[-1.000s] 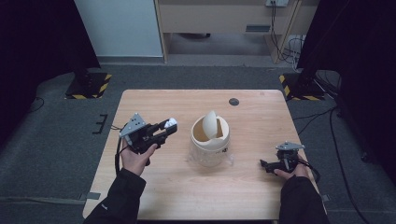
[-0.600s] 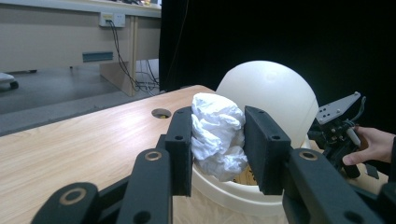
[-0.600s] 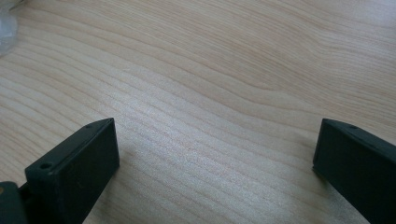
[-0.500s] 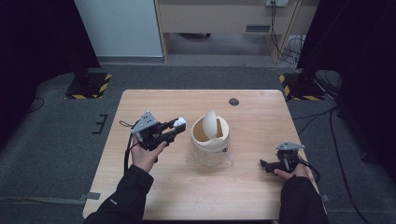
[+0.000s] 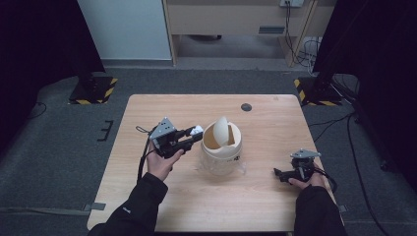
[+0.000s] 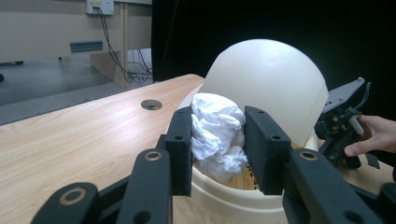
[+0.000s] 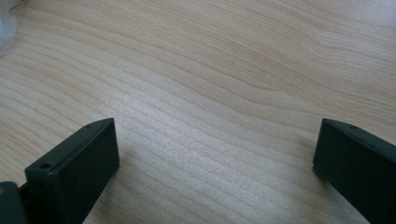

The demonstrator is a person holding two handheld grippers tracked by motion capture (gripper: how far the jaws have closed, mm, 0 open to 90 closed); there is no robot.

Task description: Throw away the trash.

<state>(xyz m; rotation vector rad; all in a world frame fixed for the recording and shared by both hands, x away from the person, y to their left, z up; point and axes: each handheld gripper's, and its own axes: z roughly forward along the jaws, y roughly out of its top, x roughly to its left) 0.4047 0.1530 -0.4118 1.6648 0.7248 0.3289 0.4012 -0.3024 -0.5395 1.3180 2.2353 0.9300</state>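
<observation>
A cream bin (image 5: 222, 149) with a swing lid (image 5: 221, 131) tipped up stands mid-table. My left gripper (image 5: 195, 132) is shut on a crumpled white tissue (image 5: 197, 130) and holds it at the bin's left rim. In the left gripper view the tissue (image 6: 217, 134) sits between the jaws just over the bin's opening, in front of the domed lid (image 6: 268, 84). My right gripper (image 5: 278, 174) rests low on the table at the right, jaws wide open over bare wood (image 7: 215, 93), holding nothing.
A dark round grommet (image 5: 246, 107) sits near the table's far edge. Clear plastic (image 5: 211, 167) bunches around the bin's base. The wooden table (image 5: 147, 196) has bare room front left and far left. Stand bases with hazard stripes (image 5: 93, 88) rest on the floor beyond.
My left gripper has carried the tissue rightward, from left of the bin up to its rim. The right gripper has stayed put.
</observation>
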